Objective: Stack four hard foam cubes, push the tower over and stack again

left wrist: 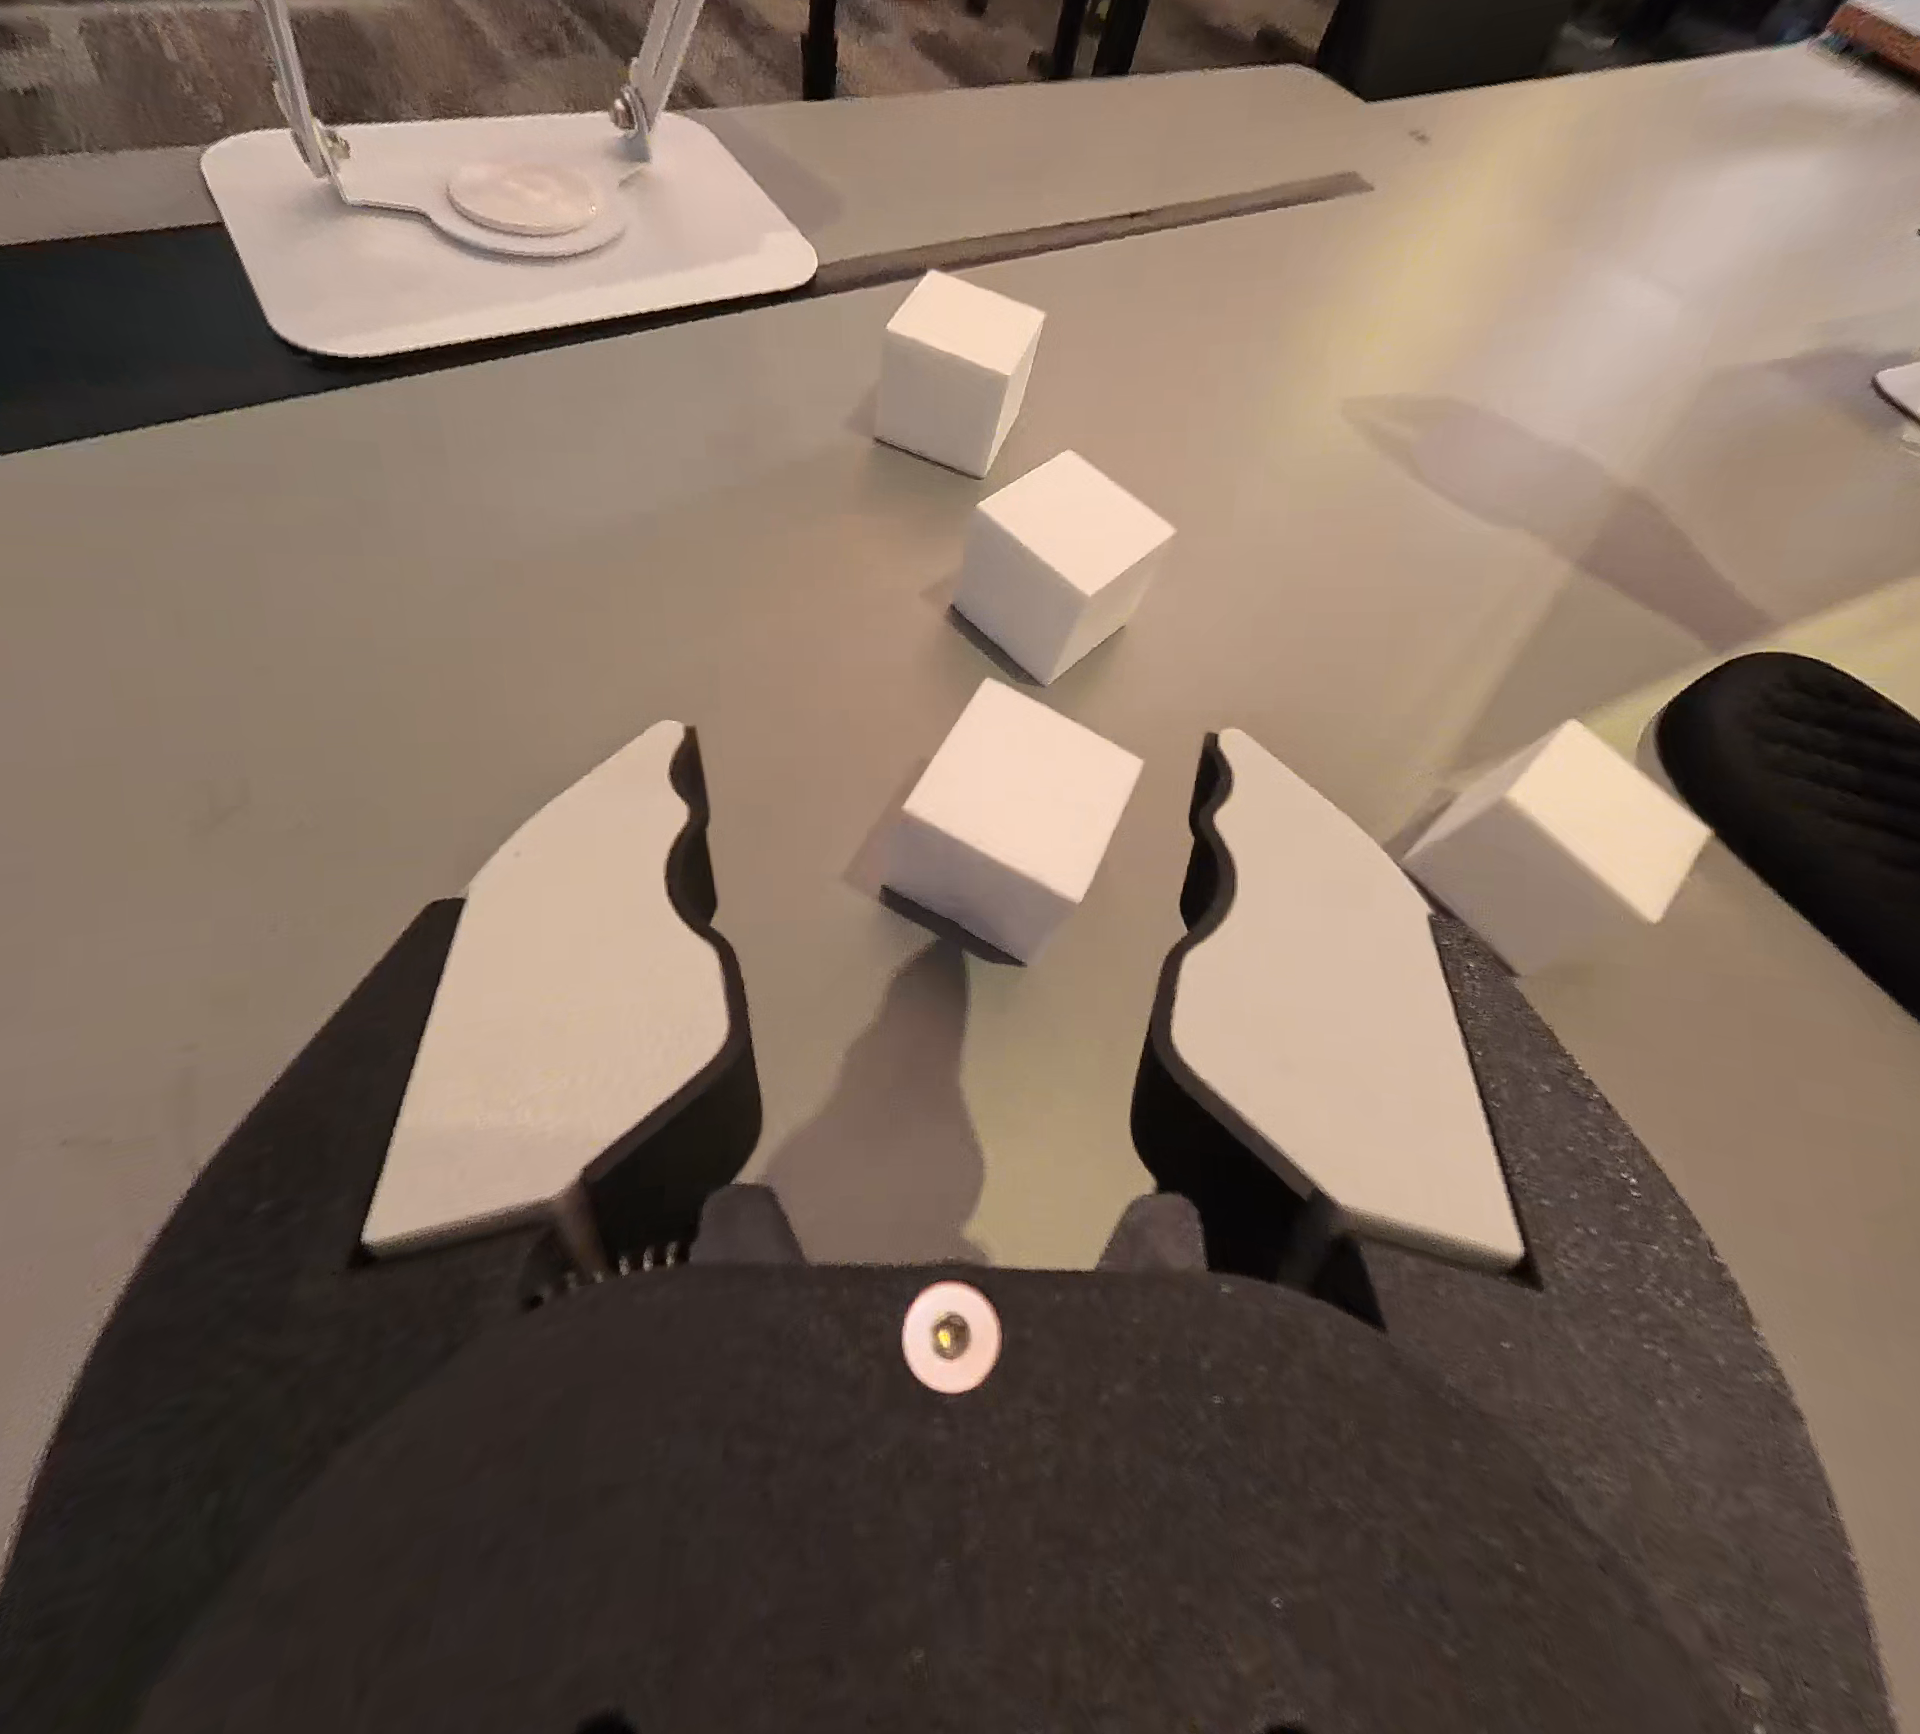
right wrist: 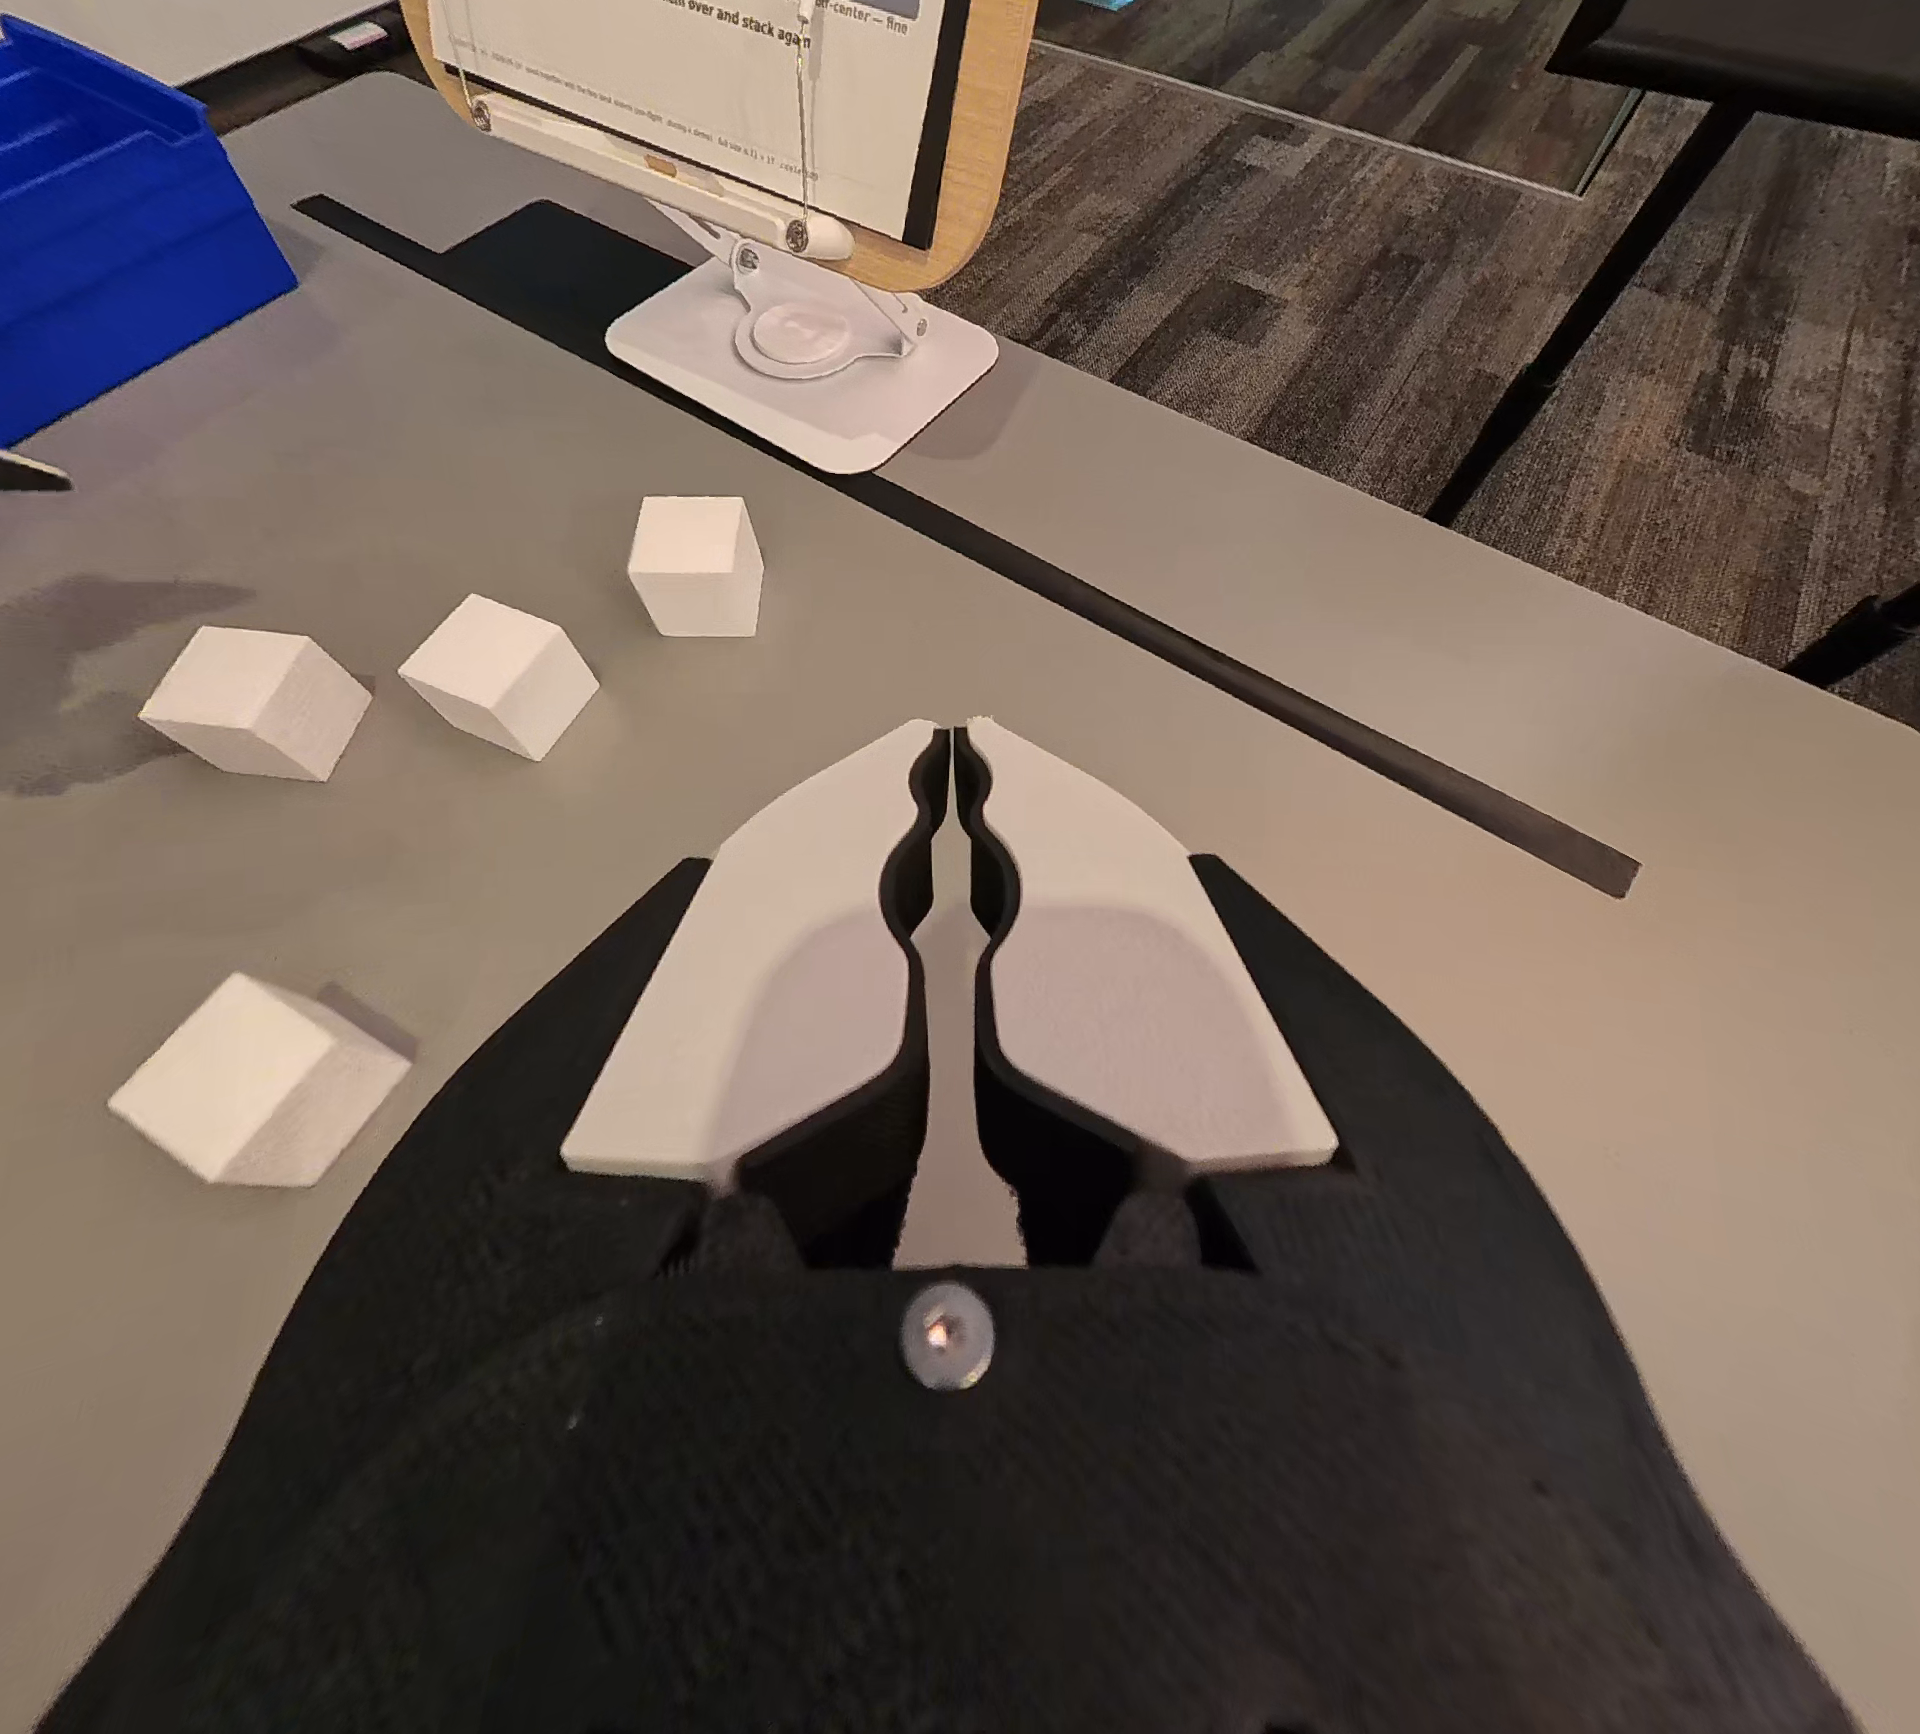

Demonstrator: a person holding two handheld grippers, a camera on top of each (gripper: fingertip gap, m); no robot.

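While four white hard foam cubes lie scattered and unstacked on the grey matte tabletop [left wrist: 416, 645], the left gripper [left wrist: 948, 749] is spread wide, its fingers flanking the nearest cube [left wrist: 1013, 817] at frame centre without touching. Lower centre in its own view, the right gripper [right wrist: 953, 728] is clenched on nothing, the cubes at left.

1. The 4 cubes [right wrist: 695, 564] are plain white.
2. The surface [left wrist: 416, 604] is grey, with a black strip [right wrist: 1247, 676].
3. Each tool [left wrist: 948, 775] has light grey fingers [left wrist: 582, 957] on a black body.
4. The bin [right wrist: 104, 230] is blue.
5. The floor [right wrist: 1455, 230] has a brown and grey plank pattern.
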